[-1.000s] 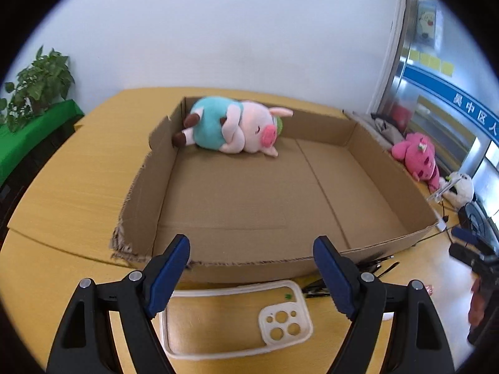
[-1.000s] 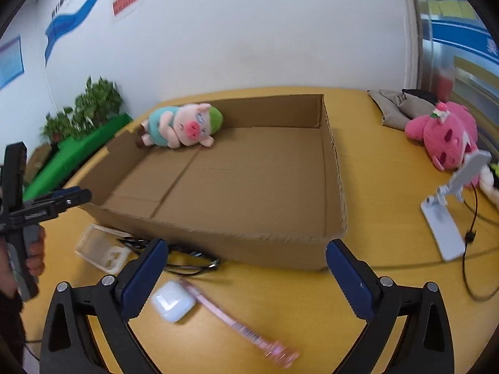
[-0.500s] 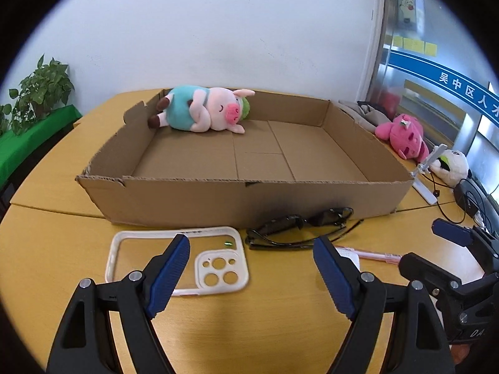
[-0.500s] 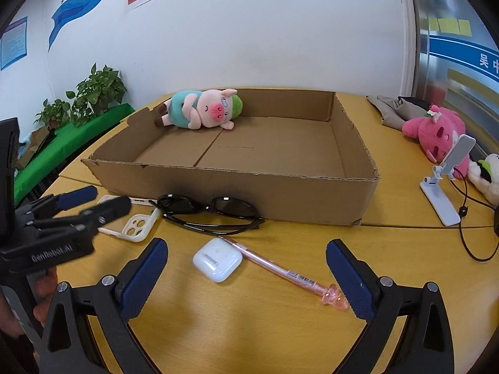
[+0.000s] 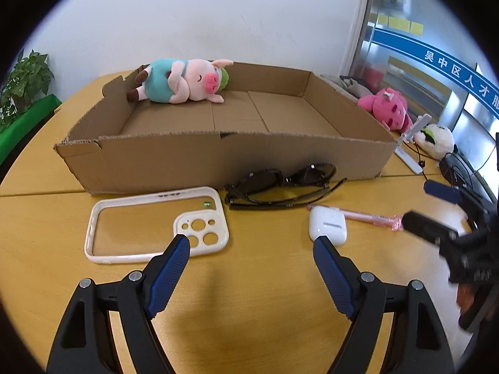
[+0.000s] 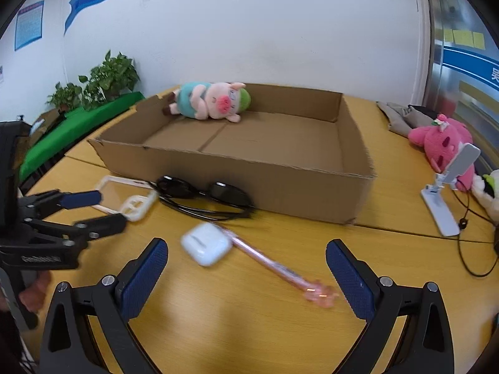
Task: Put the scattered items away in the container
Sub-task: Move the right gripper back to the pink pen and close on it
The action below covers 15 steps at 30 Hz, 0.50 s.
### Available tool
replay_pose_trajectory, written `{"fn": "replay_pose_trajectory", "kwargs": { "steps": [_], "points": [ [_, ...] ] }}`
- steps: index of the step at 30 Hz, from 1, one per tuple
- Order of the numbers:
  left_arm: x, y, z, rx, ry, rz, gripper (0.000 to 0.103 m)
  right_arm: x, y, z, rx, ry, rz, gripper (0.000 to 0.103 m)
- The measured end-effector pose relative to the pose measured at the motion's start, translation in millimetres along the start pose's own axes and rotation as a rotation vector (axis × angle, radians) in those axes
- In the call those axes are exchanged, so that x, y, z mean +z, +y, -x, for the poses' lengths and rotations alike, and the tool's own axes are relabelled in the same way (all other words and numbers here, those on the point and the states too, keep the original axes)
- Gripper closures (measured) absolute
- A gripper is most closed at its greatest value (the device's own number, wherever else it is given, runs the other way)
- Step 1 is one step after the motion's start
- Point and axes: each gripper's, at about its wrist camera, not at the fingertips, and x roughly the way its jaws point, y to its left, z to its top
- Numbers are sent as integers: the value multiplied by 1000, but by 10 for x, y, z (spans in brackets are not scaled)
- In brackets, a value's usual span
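Observation:
A shallow cardboard box [image 5: 193, 159] [image 6: 280, 180] stands on the yellow table with a plush pig [image 5: 184, 81] [image 6: 212, 99] lying in its far left corner. In front of the box lie a white phone case [image 5: 156, 224] [image 6: 131, 199], black sunglasses [image 5: 280, 184] [image 6: 202, 193], a white earbud case [image 5: 327, 224] [image 6: 207, 243] and a pink pen [image 5: 371, 218] [image 6: 280, 268]. My left gripper [image 5: 251, 244] is open and empty, just short of the phone case and earbud case. My right gripper [image 6: 246, 251] is open and empty, over the earbud case and pen.
A pink plush [image 5: 386, 109] [image 6: 443, 140], a white phone stand [image 6: 449, 187], a white plush [image 5: 435, 140] and black cables [image 6: 467, 233] lie right of the box. Potted plants [image 6: 106, 84] stand on a green surface at the left.
Both grippers have pulled back from the box and dropped lower toward the table. The loose items in front of the box now show closer. Both stay open.

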Motion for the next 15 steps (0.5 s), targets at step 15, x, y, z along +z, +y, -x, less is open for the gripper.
{"fn": "replay_pose_trajectory", "kwargs": {
  "steps": [15],
  "points": [
    [-50,122,-2,42,23,58,21,-343,-239,-441,109,193,123,38]
  ]
}}
